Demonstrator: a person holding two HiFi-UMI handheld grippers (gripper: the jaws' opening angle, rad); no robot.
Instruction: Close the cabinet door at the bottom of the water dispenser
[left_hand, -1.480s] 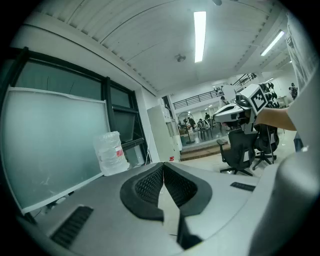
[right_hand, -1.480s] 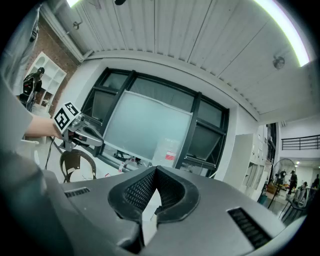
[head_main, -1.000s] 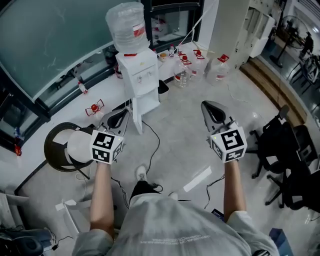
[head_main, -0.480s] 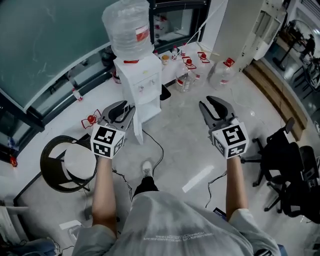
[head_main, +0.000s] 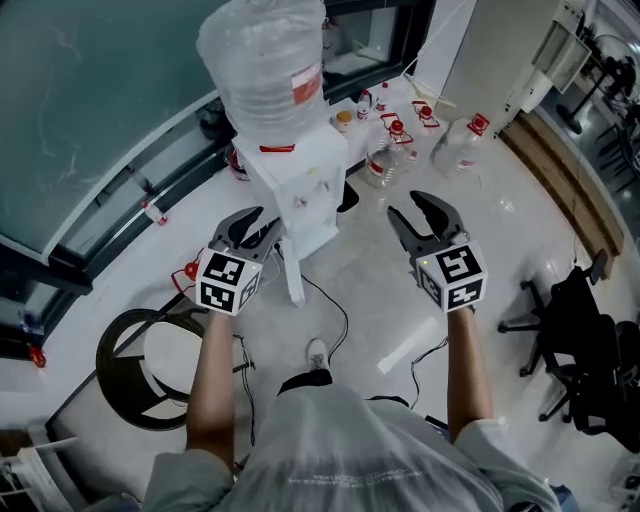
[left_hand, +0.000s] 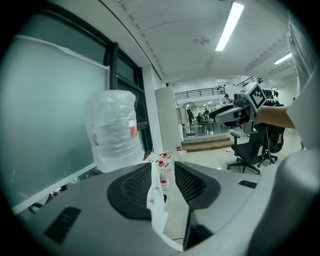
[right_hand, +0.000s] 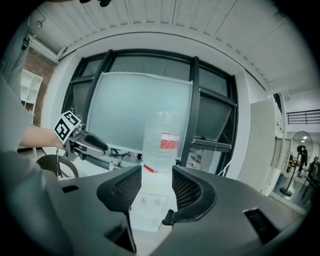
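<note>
The white water dispenser (head_main: 300, 185) carries a big clear bottle (head_main: 262, 60). Its bottom cabinet door (head_main: 292, 272) stands swung out towards me, a thin white panel seen edge-on. My left gripper (head_main: 256, 225) is just left of the door's top, and its jaws have just been opening. In the left gripper view the door edge (left_hand: 156, 200) shows in the gap of that gripper (left_hand: 162, 182); no pad presses on it. My right gripper (head_main: 415, 212) hovers to the dispenser's right, its jaws also just opened, with nothing between them. In the right gripper view that gripper (right_hand: 156, 187) faces the dispenser (right_hand: 147, 212).
Several small bottles (head_main: 385, 165) and a large jug (head_main: 462, 140) stand on the floor behind the dispenser. A black cable (head_main: 335, 310) trails from its base. A round black-rimmed seat (head_main: 150, 370) is at the left, an office chair (head_main: 580, 340) at the right. A glass wall runs behind.
Both grippers have moved forward, up to the dispenser, as the person stepped closer. Both pairs of jaws went from shut to open.
</note>
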